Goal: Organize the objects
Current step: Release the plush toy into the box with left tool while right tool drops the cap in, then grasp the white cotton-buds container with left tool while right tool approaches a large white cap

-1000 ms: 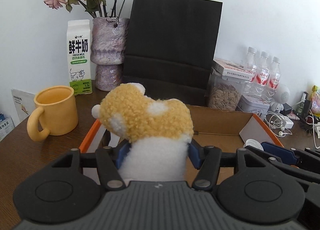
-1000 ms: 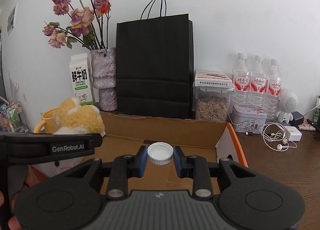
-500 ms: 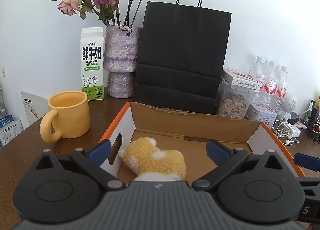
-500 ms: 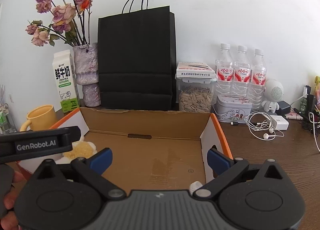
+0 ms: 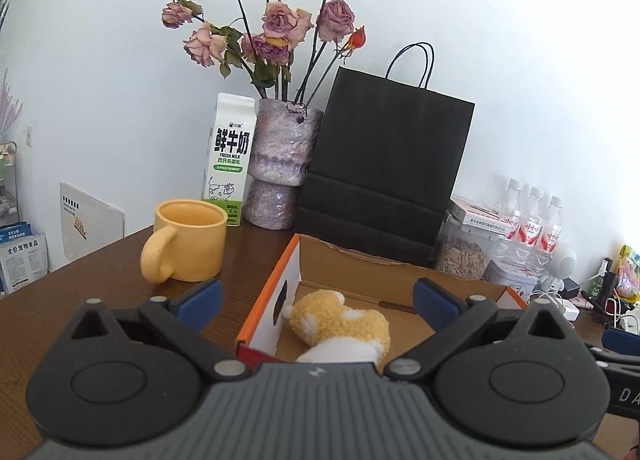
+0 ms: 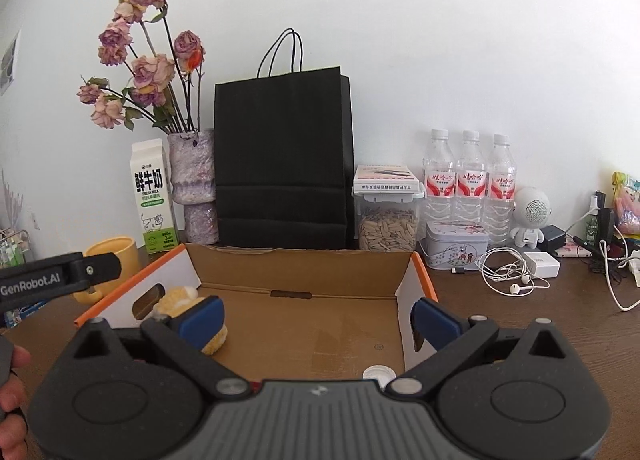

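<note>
While both grippers gape released, the plush toy [image 5: 340, 320] lies at the cardboard box's [image 6: 304, 264] nine o'clock end. A white bottle cap [image 6: 378, 374] rests at five o'clock; left gripper [image 5: 316, 300] and right gripper [image 6: 318, 318] grasp nothing.

1. Between the left gripper's [image 5: 316, 296] wide-spread jaws: a plush toy [image 5: 340, 324], fuzzy, nubbly cloth, yellow and white.
2. Around it, the box [image 6: 304, 268]: raw matt cardboard inside, smooth orange and white print on the flaps.
3. Low between the right gripper's [image 6: 316, 316] jaws: a bottle cap [image 6: 378, 374], smooth white plastic.
4. Beyond the jaws, a matt black paper bag [image 6: 284, 164].
5. Outside the left jaw, a mug [image 5: 188, 246], smooth satin yellow glaze.
6. Underneath, the table [image 6: 520, 324]: dark wood grain, slight sheen.
</note>
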Tool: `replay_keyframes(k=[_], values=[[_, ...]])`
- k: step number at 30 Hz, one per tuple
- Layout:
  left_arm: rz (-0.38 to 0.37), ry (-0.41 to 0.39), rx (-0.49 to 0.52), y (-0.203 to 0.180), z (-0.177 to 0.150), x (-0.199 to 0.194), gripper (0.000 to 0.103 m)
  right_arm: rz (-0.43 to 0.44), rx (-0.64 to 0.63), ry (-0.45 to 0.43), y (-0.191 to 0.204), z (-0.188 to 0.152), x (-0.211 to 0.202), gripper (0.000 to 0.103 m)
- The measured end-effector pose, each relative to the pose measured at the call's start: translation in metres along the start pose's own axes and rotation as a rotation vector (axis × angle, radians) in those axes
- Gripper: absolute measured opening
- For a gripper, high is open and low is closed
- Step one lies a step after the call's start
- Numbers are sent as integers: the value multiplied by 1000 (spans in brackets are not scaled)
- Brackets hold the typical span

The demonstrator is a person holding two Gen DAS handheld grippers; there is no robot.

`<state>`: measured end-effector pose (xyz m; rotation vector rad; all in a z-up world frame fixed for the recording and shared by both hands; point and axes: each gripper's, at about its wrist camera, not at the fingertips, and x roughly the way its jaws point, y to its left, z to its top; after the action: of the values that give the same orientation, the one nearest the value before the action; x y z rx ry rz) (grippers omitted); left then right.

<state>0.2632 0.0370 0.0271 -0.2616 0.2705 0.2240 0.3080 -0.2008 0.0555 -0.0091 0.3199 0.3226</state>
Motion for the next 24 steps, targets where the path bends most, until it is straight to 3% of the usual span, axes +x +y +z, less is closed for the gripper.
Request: replay_keyframes(k=[4, 11, 17, 24], values=[[4, 2, 33, 10, -14, -31, 103, 17, 14, -40, 0, -13, -40, 103], [-27, 50, 72, 28, -30, -89, 103, -34, -27, -41, 13, -46, -105, 103], [-36, 84, 103, 47, -41, -128, 103, -9, -19, 21, 18, -76, -147, 103], [-69, 201, 131, 59, -66, -152, 103, -16, -13, 104, 12, -110, -182, 103]])
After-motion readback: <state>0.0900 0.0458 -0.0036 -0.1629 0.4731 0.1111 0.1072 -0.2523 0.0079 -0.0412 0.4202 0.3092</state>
